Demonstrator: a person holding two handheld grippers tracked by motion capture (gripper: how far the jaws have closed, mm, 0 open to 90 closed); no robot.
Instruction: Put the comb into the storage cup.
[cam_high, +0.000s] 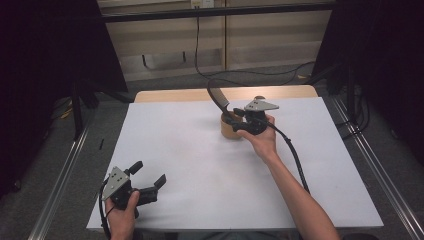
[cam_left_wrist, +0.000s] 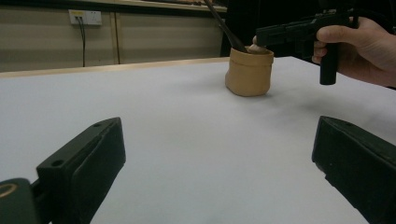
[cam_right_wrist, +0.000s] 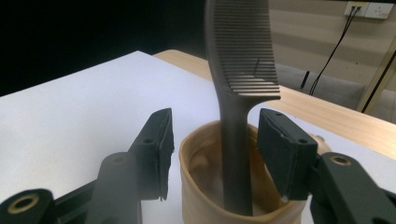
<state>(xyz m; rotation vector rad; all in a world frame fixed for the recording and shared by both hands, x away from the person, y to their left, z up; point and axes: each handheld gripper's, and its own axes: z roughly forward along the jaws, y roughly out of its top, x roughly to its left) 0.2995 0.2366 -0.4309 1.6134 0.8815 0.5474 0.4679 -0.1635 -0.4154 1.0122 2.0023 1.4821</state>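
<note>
High view, nearest first: the left gripper (cam_high: 148, 178) sits at the near left corner of the white table (cam_high: 190, 165), held in a hand (cam_high: 121, 215) that comes in from the bottom edge. Its jaws stand wide apart with nothing between them. The left gripper view agrees: the two black jaws rise at either side of the frame over bare white surface.

Farther out, right of centre, a forearm reaches across the table to the right gripper (cam_high: 236, 118), which sits at the rim of a tan cup (cam_high: 230, 131). A dark comb (cam_high: 218, 99) stands in the cup, handle down, teeth end up, leaning toward the left and the far edge.

From the right gripper view the comb (cam_right_wrist: 240, 98) rises between the two jaws, its handle going down into the cup (cam_right_wrist: 224, 205). Both pads stand clear of the handle, a gap showing on each side, so the grip is released and the comb rests on the cup alone. The jaws flank the cup's rim, just above it.

In the left gripper view the cup (cam_left_wrist: 249, 72) stands well beyond the jaws on the white surface, with the right gripper (cam_left_wrist: 268, 36) level with its top. Behind the table runs a pale wall with a socket (cam_left_wrist: 87, 17) and cables.
</note>
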